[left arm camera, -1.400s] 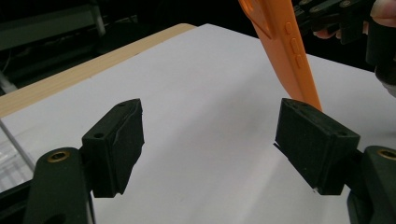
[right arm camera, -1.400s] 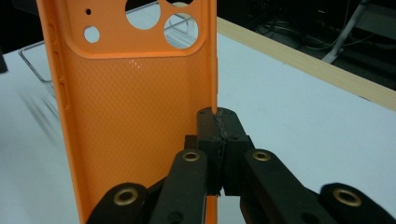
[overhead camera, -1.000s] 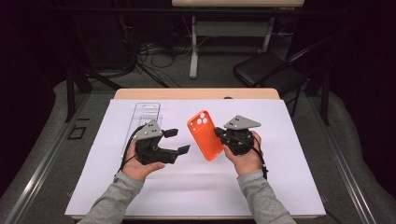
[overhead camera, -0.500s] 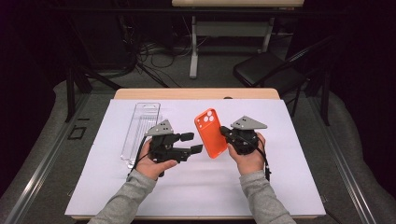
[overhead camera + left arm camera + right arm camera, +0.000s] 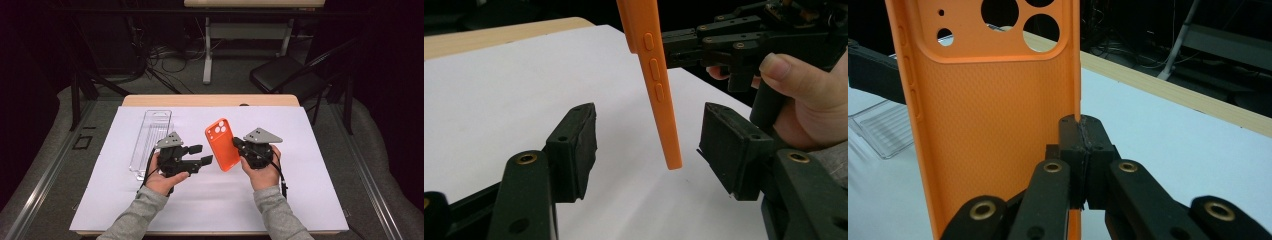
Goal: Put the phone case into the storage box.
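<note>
Orange phone case (image 5: 223, 144) pinched by its edge in my right gripper (image 5: 239, 145), lifted off the white sheet (image 5: 300, 200).
No writing readable on it; 3 side buttons face my left gripper (image 5: 646, 145), whose jaws gape wide either side of its lower end without touching. An empty clear tray (image 5: 150, 137) lies beyond my left hand (image 5: 165, 181).
</note>
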Demonstrator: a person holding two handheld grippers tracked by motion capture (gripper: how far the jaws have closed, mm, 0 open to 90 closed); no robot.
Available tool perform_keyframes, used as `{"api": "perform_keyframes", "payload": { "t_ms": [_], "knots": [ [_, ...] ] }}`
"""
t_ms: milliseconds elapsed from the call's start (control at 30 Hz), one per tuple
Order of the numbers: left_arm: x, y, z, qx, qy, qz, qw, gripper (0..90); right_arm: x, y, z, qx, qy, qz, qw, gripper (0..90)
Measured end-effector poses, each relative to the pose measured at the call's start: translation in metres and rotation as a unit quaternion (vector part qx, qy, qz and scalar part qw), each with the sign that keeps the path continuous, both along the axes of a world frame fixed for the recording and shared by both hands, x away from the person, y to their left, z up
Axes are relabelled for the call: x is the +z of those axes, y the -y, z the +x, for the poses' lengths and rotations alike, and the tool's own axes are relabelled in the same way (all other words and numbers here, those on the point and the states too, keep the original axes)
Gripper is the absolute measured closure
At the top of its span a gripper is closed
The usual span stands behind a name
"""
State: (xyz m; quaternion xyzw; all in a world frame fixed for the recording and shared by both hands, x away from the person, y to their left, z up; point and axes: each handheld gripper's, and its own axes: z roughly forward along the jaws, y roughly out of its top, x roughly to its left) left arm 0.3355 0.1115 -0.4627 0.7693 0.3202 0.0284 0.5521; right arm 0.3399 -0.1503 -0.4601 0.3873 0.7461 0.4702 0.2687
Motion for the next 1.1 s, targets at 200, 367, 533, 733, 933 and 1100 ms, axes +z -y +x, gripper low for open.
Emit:
{"api": "perform_keyframes", "payload": {
  "t_ms": [200,367,533,733,933,1100],
  "knots": [
    [-0.003,-0.001,-0.002,0.017,-0.026,-0.006,0.9995,42.5,-0.004,-0.005,-0.002,0.003,-0.001,-0.002,1.0,89.4],
    [-0.007,0.0,-0.003,0.019,-0.033,-0.014,0.9992,47.0,-0.005,-0.008,-0.003,0.008,0.0,0.0,1.0,89.4],
    [-0.011,-0.002,-0.002,0.025,-0.042,-0.03,0.9984,53.4,-0.006,-0.011,-0.005,0.012,0.002,-0.001,0.9999,89.4],
    [-0.012,-0.001,-0.003,0.026,-0.054,-0.031,0.9977,57.0,-0.007,-0.012,-0.006,0.016,0.002,0.005,0.9999,89.4],
    [-0.015,0.0,-0.003,0.016,-0.07,-0.034,0.9969,62.8,-0.006,-0.013,-0.007,0.018,0.002,0.008,0.9998,89.4],
    [-0.016,0.001,-0.002,0.005,-0.083,-0.037,0.9959,65.5,-0.007,-0.014,-0.008,0.021,0.0,0.011,0.9997,89.4]
  ]
}}
